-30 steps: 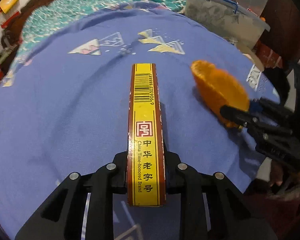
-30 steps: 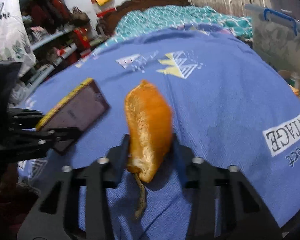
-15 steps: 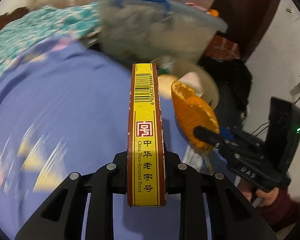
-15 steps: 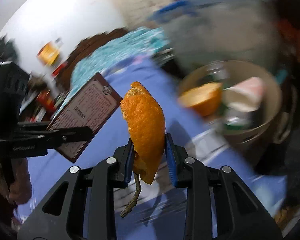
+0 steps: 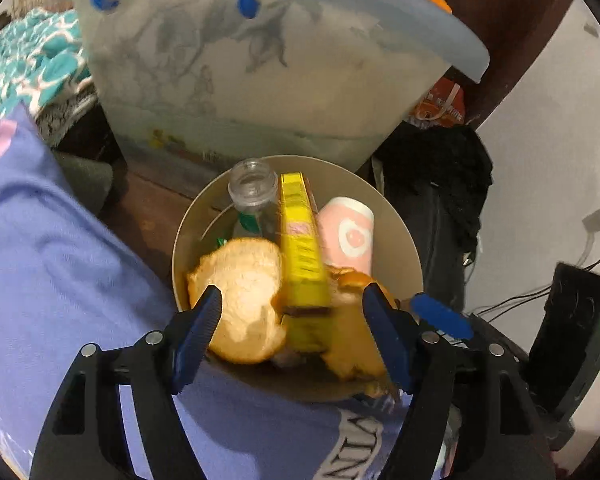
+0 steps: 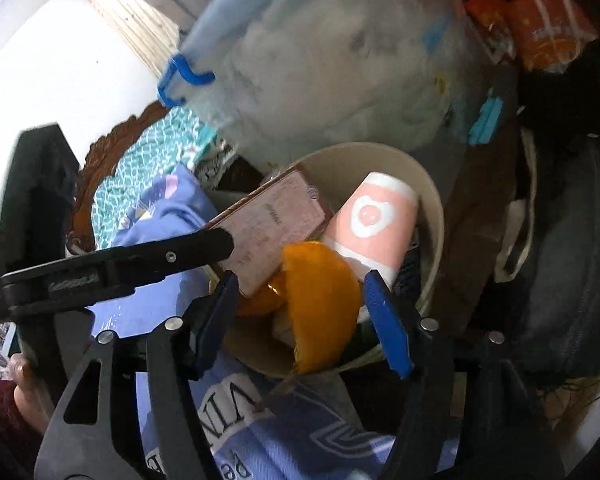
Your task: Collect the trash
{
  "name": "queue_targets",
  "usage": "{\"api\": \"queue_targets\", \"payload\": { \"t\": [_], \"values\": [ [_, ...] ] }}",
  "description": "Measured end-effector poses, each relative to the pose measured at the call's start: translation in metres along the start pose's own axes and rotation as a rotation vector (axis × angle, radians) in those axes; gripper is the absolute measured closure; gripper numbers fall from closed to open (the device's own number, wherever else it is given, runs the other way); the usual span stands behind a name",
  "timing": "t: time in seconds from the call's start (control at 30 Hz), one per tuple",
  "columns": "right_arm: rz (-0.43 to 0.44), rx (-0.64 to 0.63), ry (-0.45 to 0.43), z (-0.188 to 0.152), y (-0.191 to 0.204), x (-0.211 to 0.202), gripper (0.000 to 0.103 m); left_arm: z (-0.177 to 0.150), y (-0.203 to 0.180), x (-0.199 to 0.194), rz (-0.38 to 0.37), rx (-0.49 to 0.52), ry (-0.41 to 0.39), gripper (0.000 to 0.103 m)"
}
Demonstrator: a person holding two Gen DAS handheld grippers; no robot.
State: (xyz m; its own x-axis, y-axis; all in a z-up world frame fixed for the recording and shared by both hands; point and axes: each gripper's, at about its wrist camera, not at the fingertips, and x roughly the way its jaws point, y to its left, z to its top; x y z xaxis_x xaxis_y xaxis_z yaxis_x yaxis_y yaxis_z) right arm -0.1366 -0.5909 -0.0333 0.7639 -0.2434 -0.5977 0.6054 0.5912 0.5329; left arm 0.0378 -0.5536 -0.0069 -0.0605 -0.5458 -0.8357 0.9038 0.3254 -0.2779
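Note:
A round beige trash bin [image 5: 404, 240] stands below the bed's edge. My left gripper [image 5: 292, 320] is open above it, and the yellow and brown box [image 5: 302, 256] drops free between its jaws into the bin. My right gripper [image 6: 300, 304] is open too, and the orange peel [image 6: 320, 304] falls between its jaws over the bin [image 6: 432, 216]. The box [image 6: 272, 232] shows tilted in the right wrist view. The bin holds another orange peel [image 5: 244, 300], a clear bottle [image 5: 254, 190] and a pink paper cup [image 5: 350, 236].
A large translucent storage tub with blue latches [image 5: 260, 60] stands right behind the bin. The blue bedsheet [image 5: 40, 260] hangs at the left. Dark bags [image 5: 440, 184] and a black device with cables [image 5: 572, 320] sit to the right.
Both grippers swung from over the bed to above the bin and opened. The box and the orange peel have left the jaws and are dropping into the bin.

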Motion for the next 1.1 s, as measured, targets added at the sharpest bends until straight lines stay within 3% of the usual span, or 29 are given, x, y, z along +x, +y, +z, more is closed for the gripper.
{"api": "queue_targets", "payload": {
  "t": [0.17,0.37,0.77,1.1],
  "values": [
    [-0.052,-0.048,-0.088,-0.03,0.02,-0.025,0.036,-0.029,0.012,-0.03,0.026,0.011,-0.039,0.034],
    [-0.068,-0.141,-0.143,-0.065,0.061,-0.042,0.036,-0.095,0.03,-0.063,0.072,-0.021,-0.06,0.033],
    [0.048,-0.185,-0.012,-0.149,0.141,-0.048,0.033,-0.214,0.066,-0.144,0.284,-0.139,-0.151,0.028],
    [0.06,-0.25,0.008,-0.178,0.187,-0.068,0.024,-0.283,0.079,-0.194,0.382,-0.218,-0.218,0.027]
  ]
}}
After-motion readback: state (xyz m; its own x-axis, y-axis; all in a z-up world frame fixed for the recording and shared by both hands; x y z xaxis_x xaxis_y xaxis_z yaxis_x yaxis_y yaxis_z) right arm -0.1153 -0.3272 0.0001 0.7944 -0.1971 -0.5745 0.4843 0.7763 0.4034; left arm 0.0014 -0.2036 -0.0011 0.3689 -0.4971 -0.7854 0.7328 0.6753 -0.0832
